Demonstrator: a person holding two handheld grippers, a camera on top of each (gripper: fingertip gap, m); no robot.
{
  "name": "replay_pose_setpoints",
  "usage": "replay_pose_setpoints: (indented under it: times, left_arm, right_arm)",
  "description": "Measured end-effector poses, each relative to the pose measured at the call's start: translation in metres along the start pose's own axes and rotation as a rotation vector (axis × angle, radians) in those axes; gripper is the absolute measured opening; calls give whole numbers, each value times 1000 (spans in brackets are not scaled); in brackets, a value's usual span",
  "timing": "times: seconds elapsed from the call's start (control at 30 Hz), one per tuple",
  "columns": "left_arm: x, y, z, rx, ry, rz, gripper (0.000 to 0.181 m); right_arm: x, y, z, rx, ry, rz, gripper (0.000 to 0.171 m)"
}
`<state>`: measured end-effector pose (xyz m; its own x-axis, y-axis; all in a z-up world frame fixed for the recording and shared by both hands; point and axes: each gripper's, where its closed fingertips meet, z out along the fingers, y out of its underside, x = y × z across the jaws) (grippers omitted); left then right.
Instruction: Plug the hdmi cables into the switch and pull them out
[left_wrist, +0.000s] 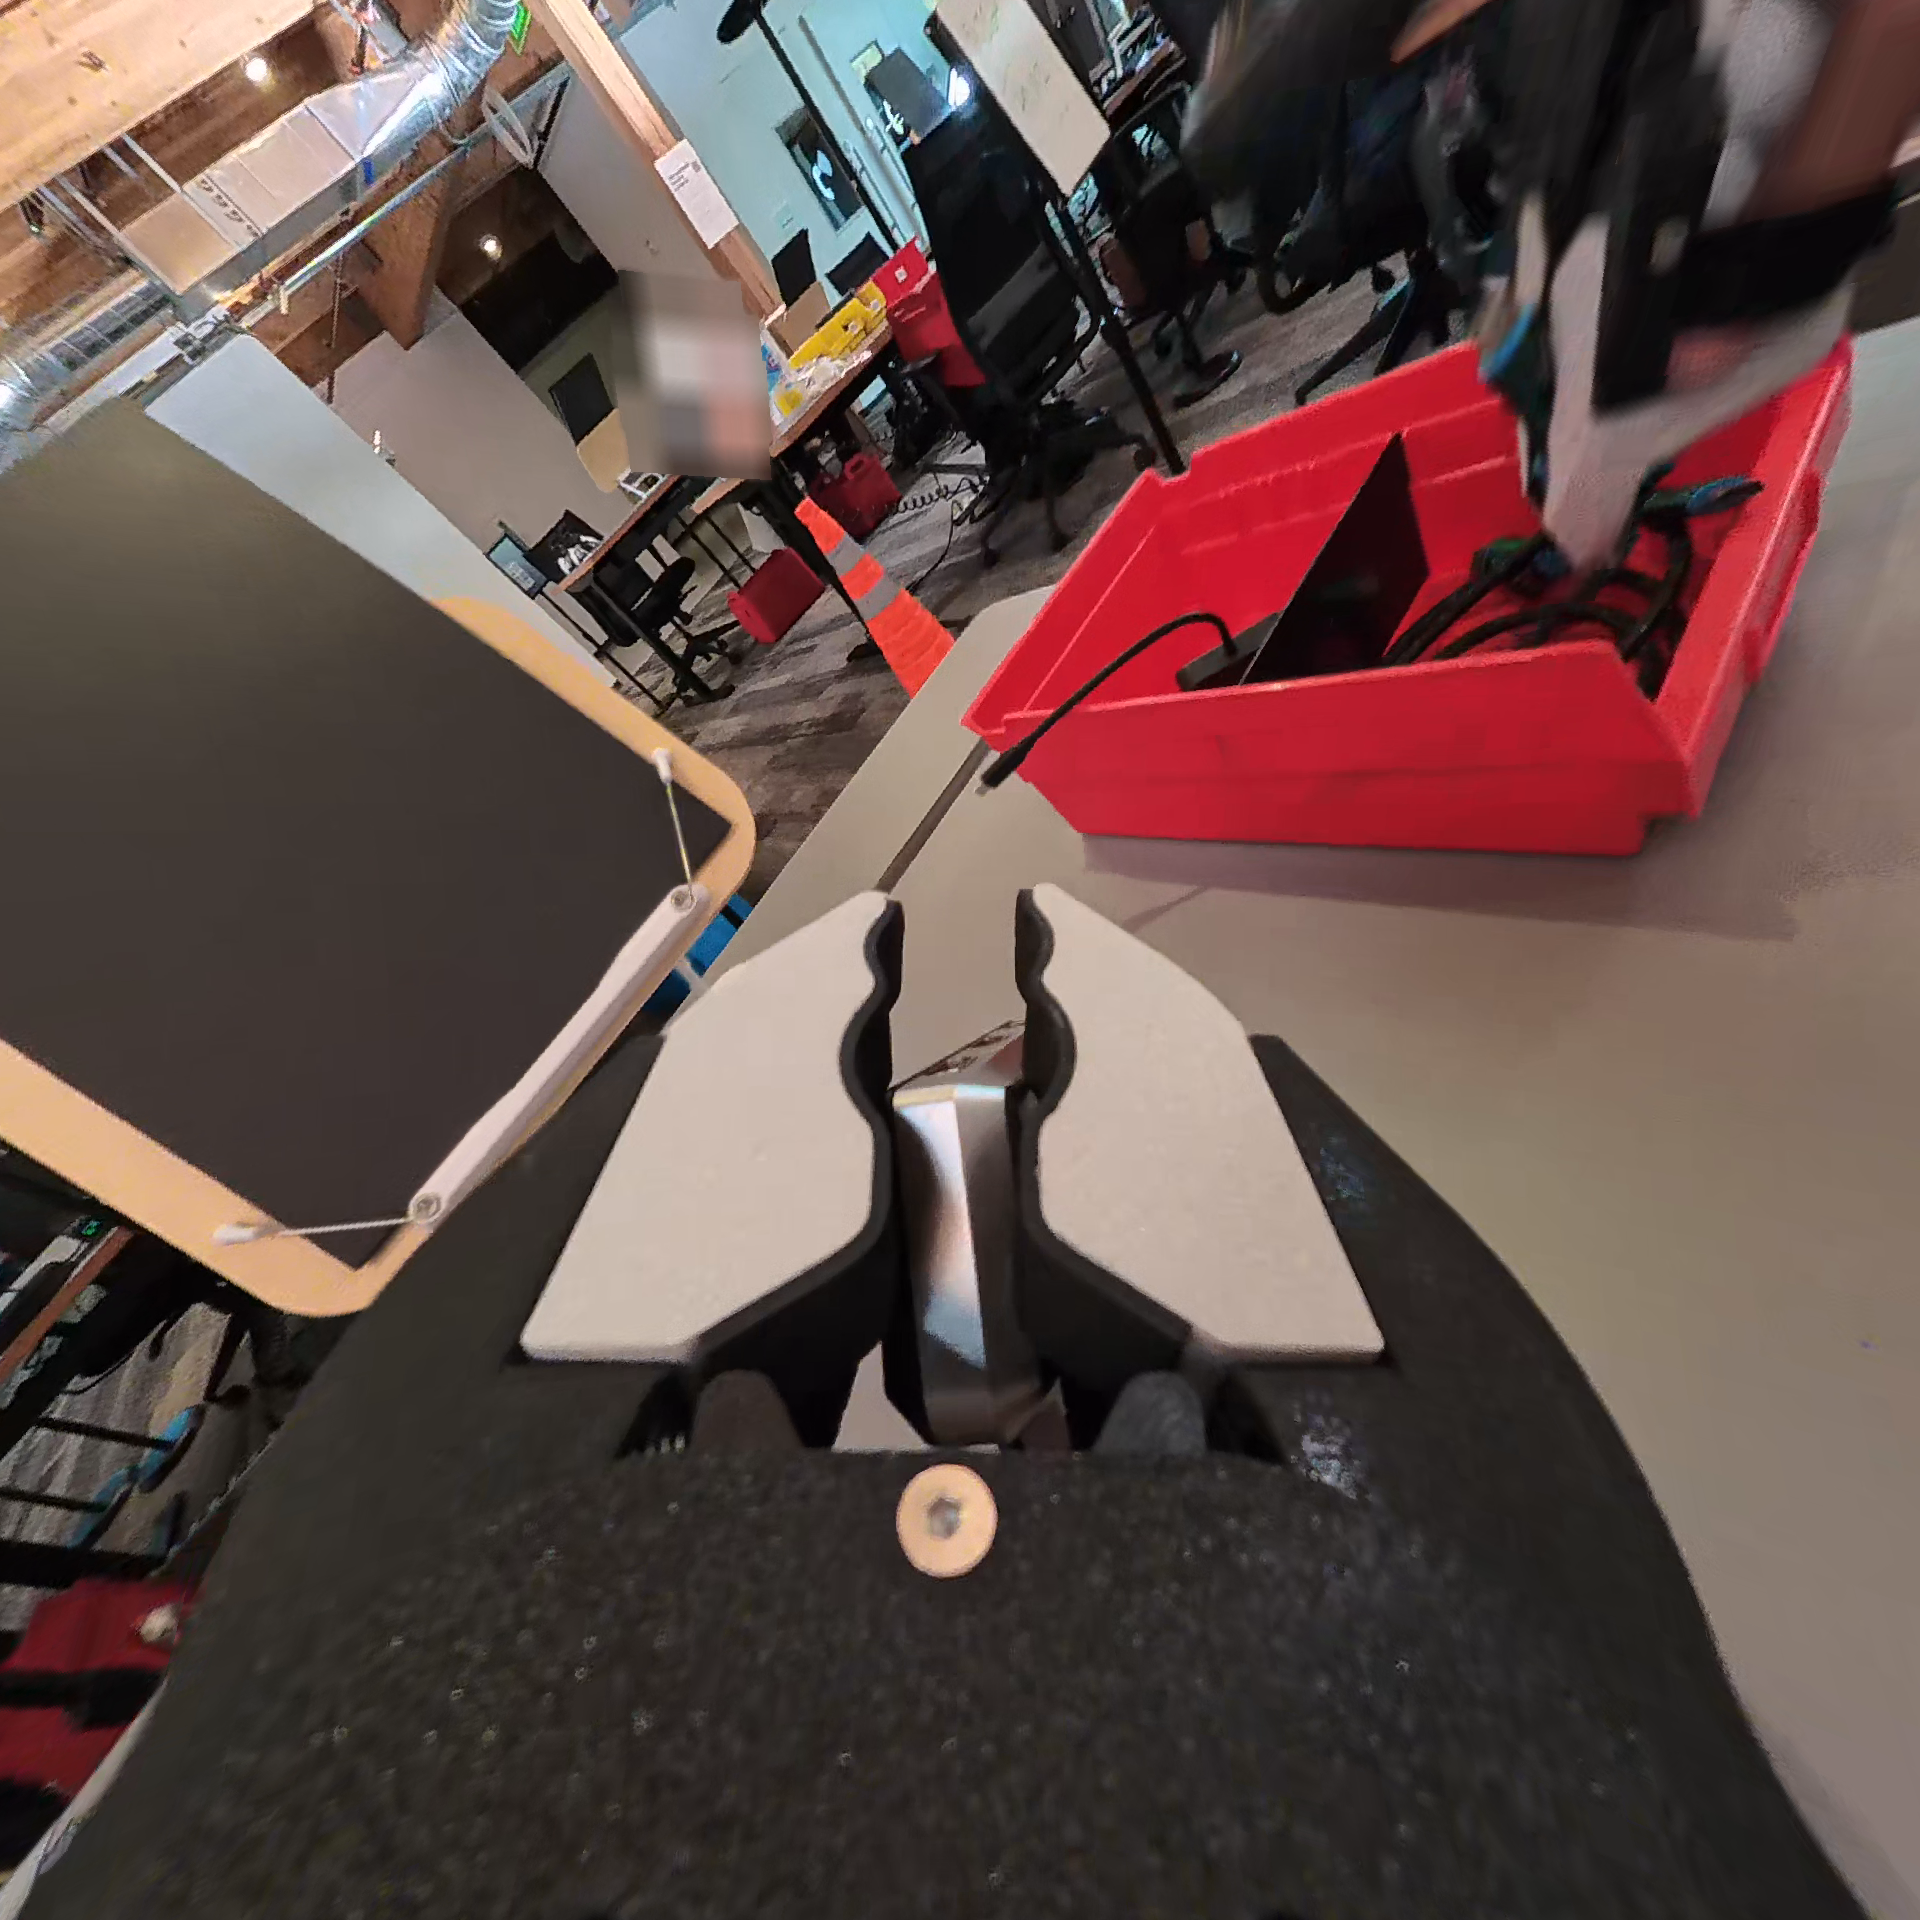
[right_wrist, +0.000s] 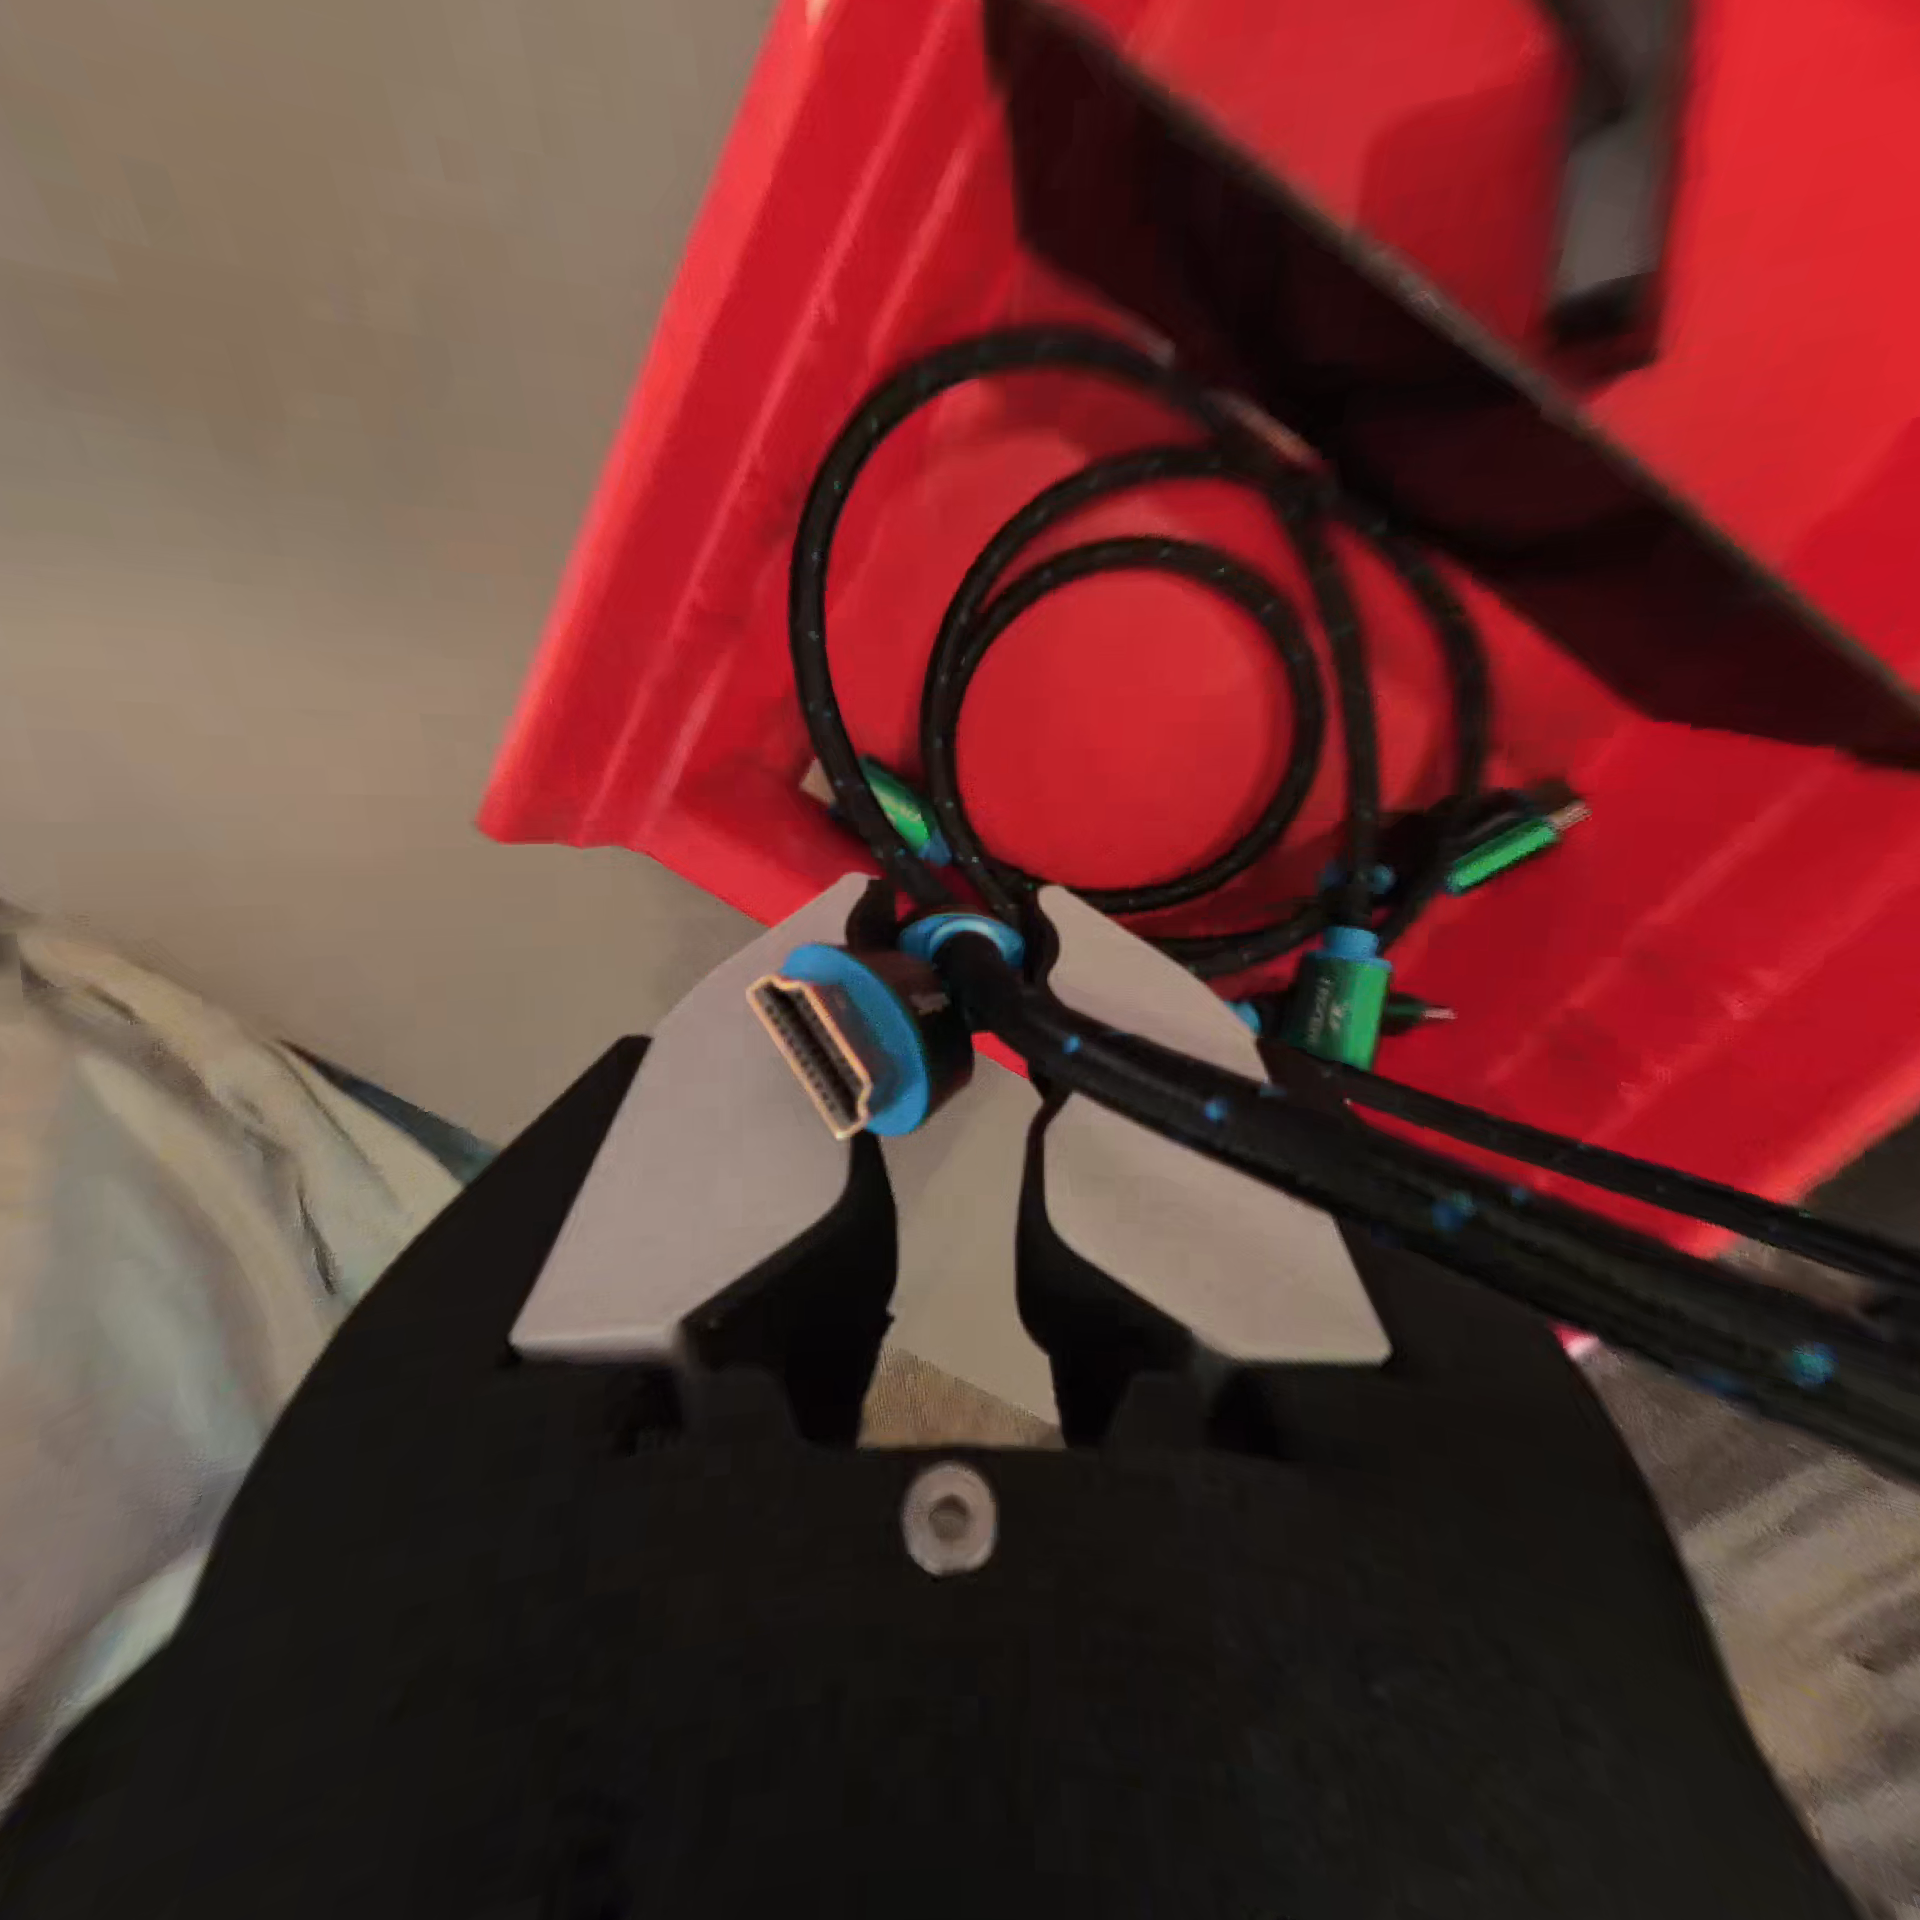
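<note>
Early stage, nothing plugged yet; the left gripper (left_wrist: 958, 935) clamps the metallic switch (left_wrist: 961, 1247) at lower centre; the right gripper (right_wrist: 956, 914) pinches a blue-collared HDMI cable (right_wrist: 883, 1039) over the red bin (right_wrist: 1143, 675), upper right.

A pale grey tabletop (left_wrist: 1455, 1195) fills the foreground. Beyond it lies mottled grey carpet (left_wrist: 790, 748) with an orange traffic cone (left_wrist: 883, 603), black office chairs (left_wrist: 997, 312) and cluttered desks (left_wrist: 831, 384). Overhead run timber beams (left_wrist: 644, 135), silver ducting (left_wrist: 416, 94) and small ceiling lights (left_wrist: 256, 69).
</note>
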<state>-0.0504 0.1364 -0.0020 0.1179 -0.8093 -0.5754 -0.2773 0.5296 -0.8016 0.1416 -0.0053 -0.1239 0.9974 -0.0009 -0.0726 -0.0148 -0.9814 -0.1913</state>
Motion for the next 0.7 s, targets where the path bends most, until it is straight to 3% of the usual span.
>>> replay_pose_setpoints:
  times: [0.17,0.23,0.4,0.47,0.57,0.63,0.7]
  left_arm:
    - [-3,-17,1,35,54,-52,20]
    - [-7,-20,0,39,68,-76,20]
    - [-18,-21,-4,61,82,-137,20]
    - [-24,-20,-4,69,101,-166,20]
    - [-33,-27,-3,94,161,-231,20]
    - [-39,-35,-3,112,228,-290,20]
    - [-47,-49,-4,148,300,-365,20]
  right_arm:
    - [8,-10,26,-115,-28,-45,27]
    - [12,-10,32,-123,-24,-51,38]
    - [14,-5,48,-77,-41,-25,37]
    - [7,-11,34,32,-65,-17,38]
    - [-7,-35,-17,307,-21,-65,39]
    - [-49,-63,-62,588,-83,-177,39]
    - [-119,-83,-90,804,-310,-321,44]
